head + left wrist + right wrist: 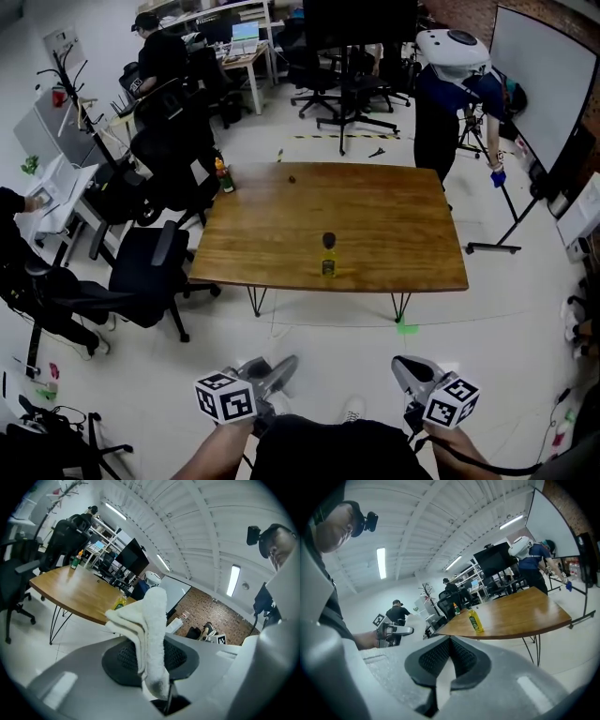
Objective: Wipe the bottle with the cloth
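Cloth, white and folded, is clamped upright in the left gripper; beside it the right gripper has its jaws pressed together on nothing. Both are held low by the person's body, well apart from the wooden table. Farther off, the bottle, yellow with a dark cap, stands upright near the table's near edge; office chairs stand at the table's left

The bottle stands on the table (near its front edge), chairs left.
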Motion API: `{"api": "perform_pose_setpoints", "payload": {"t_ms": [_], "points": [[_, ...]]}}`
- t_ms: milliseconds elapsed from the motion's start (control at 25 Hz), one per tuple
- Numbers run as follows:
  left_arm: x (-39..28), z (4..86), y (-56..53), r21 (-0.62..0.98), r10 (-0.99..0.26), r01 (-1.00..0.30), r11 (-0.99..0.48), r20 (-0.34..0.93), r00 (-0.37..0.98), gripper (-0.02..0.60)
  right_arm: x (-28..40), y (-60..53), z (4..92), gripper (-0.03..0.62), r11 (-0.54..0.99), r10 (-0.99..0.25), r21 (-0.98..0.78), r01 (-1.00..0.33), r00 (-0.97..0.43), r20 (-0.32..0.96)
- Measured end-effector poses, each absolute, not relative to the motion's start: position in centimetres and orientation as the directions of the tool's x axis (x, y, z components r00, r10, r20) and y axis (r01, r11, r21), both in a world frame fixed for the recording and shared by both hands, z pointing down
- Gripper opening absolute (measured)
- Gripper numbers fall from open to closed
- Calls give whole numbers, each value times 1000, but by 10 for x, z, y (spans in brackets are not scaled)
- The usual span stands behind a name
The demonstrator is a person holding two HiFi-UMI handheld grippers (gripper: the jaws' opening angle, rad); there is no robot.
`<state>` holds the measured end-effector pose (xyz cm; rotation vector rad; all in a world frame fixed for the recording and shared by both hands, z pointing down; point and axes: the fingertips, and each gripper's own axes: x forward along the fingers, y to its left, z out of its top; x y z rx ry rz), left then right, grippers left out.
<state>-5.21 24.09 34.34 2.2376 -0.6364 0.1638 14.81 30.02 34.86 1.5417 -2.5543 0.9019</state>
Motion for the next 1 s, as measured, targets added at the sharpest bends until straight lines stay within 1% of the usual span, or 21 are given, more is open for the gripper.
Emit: {"api": "perform_pose_setpoints", "payload": {"t_ms": [320, 560, 800, 1000], "points": [[-77, 337, 223, 671, -348, -442, -596, 280, 895, 104, 109, 297, 346, 15, 304, -820, -443, -843, -468, 328], [-79, 340, 219, 659, -308, -422, -623, 289, 906, 104, 93, 296, 346, 15, 289, -832, -440, -850, -451, 324], [-75, 332, 217, 664, -294, -397, -634, 268, 918, 104, 97, 298, 344, 15, 271, -843, -434, -859, -429, 324], [-76, 334, 223, 663, -296, -401, -632, 273, 916, 104, 99, 303, 350, 15, 261, -840, -442, -858, -427, 335]]}}
